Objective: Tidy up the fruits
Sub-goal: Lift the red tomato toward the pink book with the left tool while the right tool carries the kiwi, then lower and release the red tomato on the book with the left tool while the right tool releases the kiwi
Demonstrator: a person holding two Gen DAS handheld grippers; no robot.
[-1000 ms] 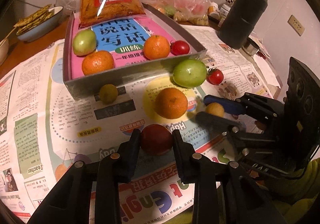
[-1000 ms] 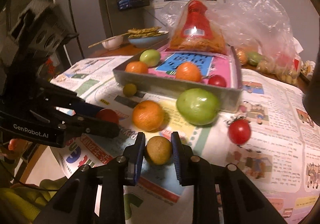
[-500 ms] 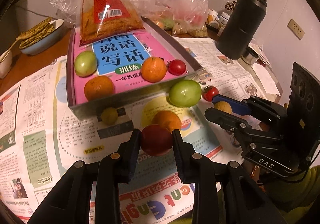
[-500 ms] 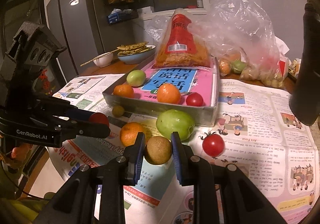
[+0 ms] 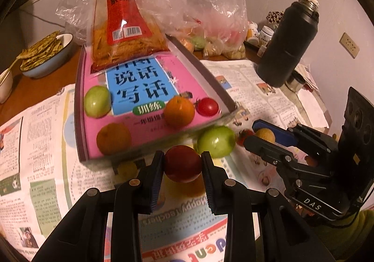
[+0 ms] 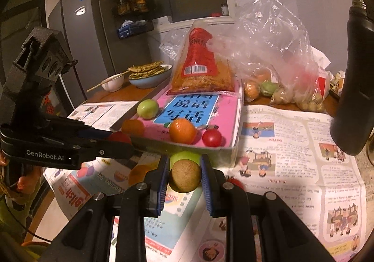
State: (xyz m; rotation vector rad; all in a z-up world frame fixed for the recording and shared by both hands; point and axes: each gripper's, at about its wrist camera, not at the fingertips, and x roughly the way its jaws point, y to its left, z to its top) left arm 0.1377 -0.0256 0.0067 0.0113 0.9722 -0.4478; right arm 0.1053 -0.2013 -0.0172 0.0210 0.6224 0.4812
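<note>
My left gripper [image 5: 182, 163] is shut on a dark red round fruit [image 5: 182, 162], held above the newspaper just short of the grey tray's [image 5: 80, 107] front wall. My right gripper [image 6: 184, 175] is shut on a small brown round fruit [image 6: 185, 175], also lifted, near the tray's [image 6: 236, 145] front corner. Inside the tray, on a pink book, lie a green fruit [image 5: 97, 101], two oranges [image 5: 113, 138] [image 5: 179, 111] and a red tomato [image 5: 208, 106]. A big green fruit [image 5: 216, 141] and a small tomato [image 5: 243, 135] rest on the paper before the tray.
A snack bag [image 5: 124, 26] leans at the tray's far end, with a plastic bag of produce [image 5: 210, 23] behind. A black flask [image 5: 289, 44] stands at right. A blue bowl of flat cakes [image 5: 44, 51] sits far left. Newspaper [image 5: 35, 145] covers the table.
Both grippers have risen and moved toward the tray, each carrying its fruit. The orange on the paper has slipped out of sight under the left gripper's fruit.
</note>
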